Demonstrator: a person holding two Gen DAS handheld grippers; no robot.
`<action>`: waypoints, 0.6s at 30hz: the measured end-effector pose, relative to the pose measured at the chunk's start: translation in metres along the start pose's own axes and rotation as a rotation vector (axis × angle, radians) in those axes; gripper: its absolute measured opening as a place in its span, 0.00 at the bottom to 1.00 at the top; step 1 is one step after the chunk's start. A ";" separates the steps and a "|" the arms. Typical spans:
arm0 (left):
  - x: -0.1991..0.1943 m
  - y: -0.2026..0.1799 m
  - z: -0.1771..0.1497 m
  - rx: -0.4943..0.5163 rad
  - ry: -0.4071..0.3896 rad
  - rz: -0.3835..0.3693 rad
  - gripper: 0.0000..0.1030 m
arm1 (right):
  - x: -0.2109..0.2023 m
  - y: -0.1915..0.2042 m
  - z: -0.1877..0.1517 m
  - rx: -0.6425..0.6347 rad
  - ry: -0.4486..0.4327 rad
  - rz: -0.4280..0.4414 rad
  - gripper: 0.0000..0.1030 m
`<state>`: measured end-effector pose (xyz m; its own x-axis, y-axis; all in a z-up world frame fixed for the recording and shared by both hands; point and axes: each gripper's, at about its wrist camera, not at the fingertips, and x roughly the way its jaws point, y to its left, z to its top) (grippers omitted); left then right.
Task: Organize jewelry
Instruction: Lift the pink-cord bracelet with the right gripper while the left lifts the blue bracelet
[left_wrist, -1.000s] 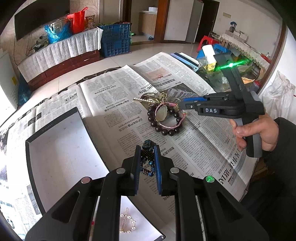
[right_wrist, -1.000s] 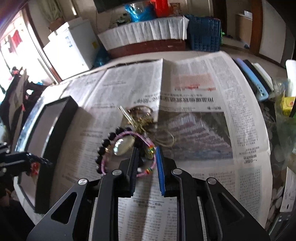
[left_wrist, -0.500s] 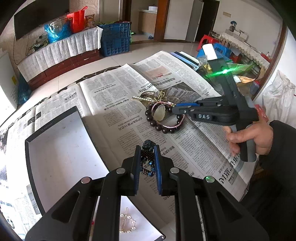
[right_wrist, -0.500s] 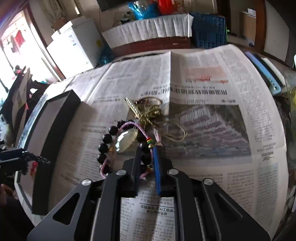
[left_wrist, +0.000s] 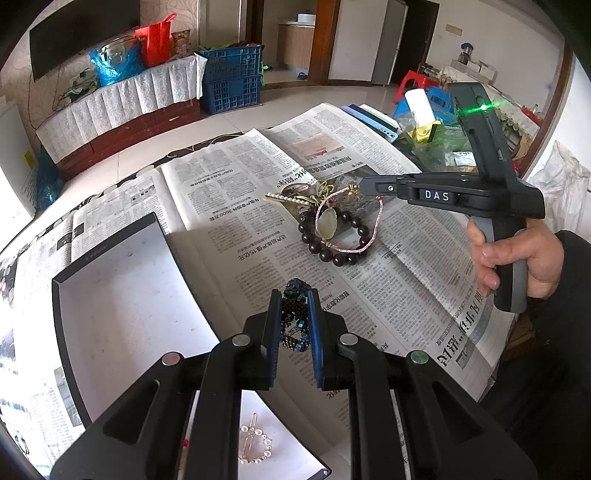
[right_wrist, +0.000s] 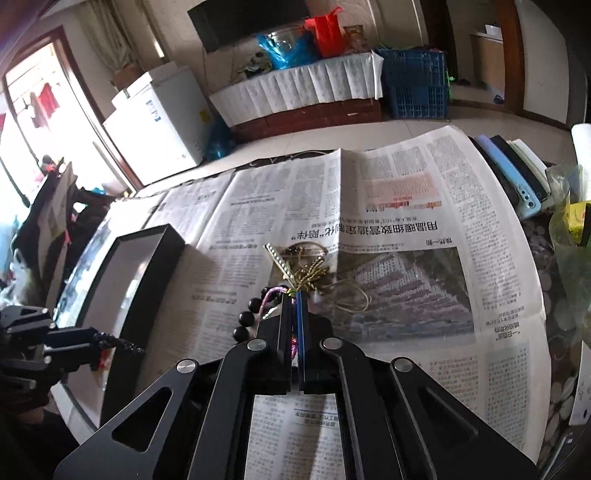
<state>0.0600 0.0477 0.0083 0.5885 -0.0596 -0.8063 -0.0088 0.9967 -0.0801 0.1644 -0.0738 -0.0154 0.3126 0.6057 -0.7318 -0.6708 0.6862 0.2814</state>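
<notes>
Two tongs work: left tongs (left_wrist: 293, 325) clench a dark beaded bracelet (left_wrist: 294, 317) over the black tray (left_wrist: 110, 295); right tongs (right_wrist: 294, 314) pinch the pink cord bracelet (left_wrist: 364, 236) beside one dark bead bracelet (left_wrist: 332, 240) on the newspaper (left_wrist: 236, 206).

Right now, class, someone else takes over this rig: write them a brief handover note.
Left hand-held gripper: shut on a dark beaded bracelet, held above the newspaper near the box.
Right hand-held gripper: shut on the pink cord at the jewelry pile.
Done: a pearl clip lies in the box.
Left: box both held pieces, then the black beads, pearl bar and gold cord.
</notes>
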 end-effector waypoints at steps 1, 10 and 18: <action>0.000 0.000 0.000 0.000 -0.001 0.000 0.14 | -0.001 0.001 0.000 -0.006 -0.002 -0.003 0.02; -0.005 0.004 0.002 -0.012 -0.018 0.001 0.14 | -0.033 0.029 0.015 -0.071 -0.103 0.019 0.02; -0.017 0.011 0.004 -0.029 -0.047 -0.001 0.07 | -0.054 0.052 0.022 -0.113 -0.159 0.034 0.02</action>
<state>0.0530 0.0603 0.0239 0.6257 -0.0575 -0.7780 -0.0311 0.9947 -0.0985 0.1276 -0.0619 0.0523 0.3846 0.6898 -0.6134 -0.7514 0.6200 0.2260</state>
